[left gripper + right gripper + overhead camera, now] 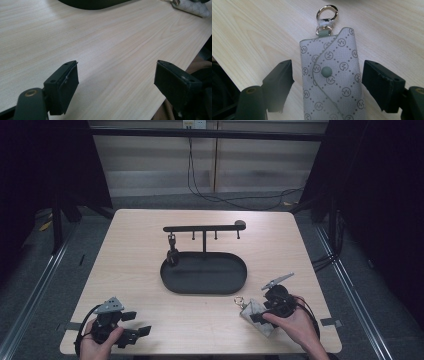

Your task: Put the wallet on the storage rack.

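Two grippers work the near edge, high view: pouch (256, 314) lies near-right of the tray (204, 273), ring end aimed at it, long axis running back under the right gripper (261, 316); left gripper (134, 326) waits near-left of the tray, jaws apart, empty. Left gripper view: pouch tip (191, 7) just right of the tray (92, 3). Right gripper view: jaws straddle the pouch (332, 75), gaps either side, not pinching; ring (327, 12) points away; looks light, soft fabric, so squeeze the long flanks beside the snap.

Key pouch (256, 314) lies right of tray (172, 281).
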Motion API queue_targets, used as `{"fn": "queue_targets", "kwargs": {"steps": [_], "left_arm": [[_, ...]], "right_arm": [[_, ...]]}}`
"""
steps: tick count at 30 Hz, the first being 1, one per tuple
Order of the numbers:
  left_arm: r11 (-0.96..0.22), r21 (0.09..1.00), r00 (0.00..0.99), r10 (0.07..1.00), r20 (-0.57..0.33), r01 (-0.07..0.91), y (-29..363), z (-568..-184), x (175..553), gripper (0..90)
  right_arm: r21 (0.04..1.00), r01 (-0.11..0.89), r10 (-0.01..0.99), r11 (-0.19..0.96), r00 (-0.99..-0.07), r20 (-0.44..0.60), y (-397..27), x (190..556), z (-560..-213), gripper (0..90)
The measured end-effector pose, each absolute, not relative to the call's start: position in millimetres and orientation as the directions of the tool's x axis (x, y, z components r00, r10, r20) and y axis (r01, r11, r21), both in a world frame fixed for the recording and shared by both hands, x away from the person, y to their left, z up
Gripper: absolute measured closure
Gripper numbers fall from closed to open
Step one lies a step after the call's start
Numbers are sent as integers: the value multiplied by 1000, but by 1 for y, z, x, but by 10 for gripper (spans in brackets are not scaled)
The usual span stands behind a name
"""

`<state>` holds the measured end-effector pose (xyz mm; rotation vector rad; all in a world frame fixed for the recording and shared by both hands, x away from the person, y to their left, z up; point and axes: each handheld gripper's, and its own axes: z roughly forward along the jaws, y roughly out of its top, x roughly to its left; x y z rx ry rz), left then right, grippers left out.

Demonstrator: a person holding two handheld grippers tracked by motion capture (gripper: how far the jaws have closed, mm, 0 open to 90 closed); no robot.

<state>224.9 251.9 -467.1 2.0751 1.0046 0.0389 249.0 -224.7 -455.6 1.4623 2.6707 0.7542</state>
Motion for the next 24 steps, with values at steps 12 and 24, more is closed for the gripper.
{"fn": "queue_targets", "kwargs": {"steps": [12, 24], "left_arm": [[-356, 683, 691, 656, -304, 638, 251, -465, 229, 194], [-367, 676, 694, 653, -302, 639, 249, -465, 228, 194]], "right_arm": [[312, 806, 793, 502, -574, 206, -219, 259, -463, 250], [231, 808, 787, 542, -584, 197, -214, 263, -470, 264]]}}
